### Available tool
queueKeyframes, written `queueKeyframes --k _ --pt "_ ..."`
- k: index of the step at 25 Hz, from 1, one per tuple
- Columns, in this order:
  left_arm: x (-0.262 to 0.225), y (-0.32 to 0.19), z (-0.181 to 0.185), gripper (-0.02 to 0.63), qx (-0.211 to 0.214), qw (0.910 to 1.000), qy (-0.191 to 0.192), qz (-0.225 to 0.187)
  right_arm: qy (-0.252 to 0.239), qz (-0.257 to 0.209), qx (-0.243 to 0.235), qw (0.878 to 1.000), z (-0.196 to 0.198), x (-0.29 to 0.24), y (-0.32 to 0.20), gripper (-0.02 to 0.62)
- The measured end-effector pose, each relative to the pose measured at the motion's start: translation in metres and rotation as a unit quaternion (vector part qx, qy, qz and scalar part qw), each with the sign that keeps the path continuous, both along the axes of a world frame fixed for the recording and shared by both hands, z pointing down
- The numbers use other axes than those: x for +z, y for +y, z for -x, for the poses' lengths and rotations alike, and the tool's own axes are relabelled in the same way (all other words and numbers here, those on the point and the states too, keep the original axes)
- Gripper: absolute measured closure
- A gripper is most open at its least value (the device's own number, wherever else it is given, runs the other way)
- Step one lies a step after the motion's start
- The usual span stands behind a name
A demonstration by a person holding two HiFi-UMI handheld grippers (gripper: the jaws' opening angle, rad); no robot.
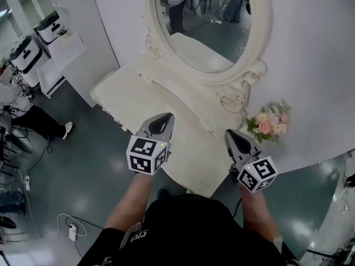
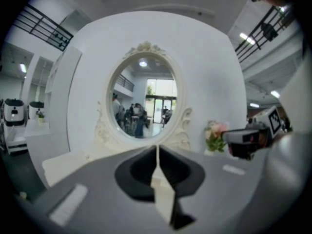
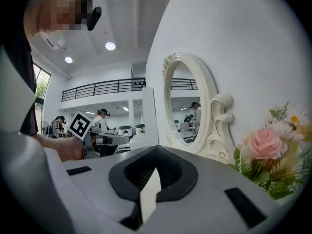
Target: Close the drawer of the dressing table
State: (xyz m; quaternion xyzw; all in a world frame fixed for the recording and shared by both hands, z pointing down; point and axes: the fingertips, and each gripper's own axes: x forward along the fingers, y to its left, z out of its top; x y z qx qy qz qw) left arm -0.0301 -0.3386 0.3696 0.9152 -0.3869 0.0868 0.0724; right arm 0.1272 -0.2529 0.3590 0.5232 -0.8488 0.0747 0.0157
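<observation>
The dressing table point(image 1: 119, 93) fills the middle of my head view, a cream slab set against the white wall. Its long axis runs from upper left to lower right. Above it is the oval mirror point(image 1: 205, 32), and a small bunch of flowers point(image 1: 270, 122) stands at the right end.

Both claws hang over the table's near edge and point across the top toward the mirror. The left gripper point(image 1: 165, 117) is about mid-length along that edge, and the right gripper point(image 1: 228, 133) is closer to the flowers. In the left gripper view the jaws meet in a thin seam with nothing between them. The right gripper's jaws are also together and empty.

I cannot make out the drawer itself. I judge it sits in the front face below that near edge, underneath the claws. Closing it would mean a push toward the wall, across the long axis, and the left gripper looks better centred for that.
</observation>
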Motion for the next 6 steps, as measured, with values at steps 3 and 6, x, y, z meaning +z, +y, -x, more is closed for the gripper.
queueKeyframes --k 3,6 --pt "0.001 0.0006 -0.0033 0.584 0.003 1.0 -0.001 0.001 -0.001 0.001 -0.001 1.0 -0.0016 0.002 -0.0001 0.604" --pt "0.0005 0.0017 -0.0039 0.584 0.005 1.0 -0.003 0.002 -0.003 0.001 -0.002 1.0 -0.0006 0.0017 0.0006 0.604"
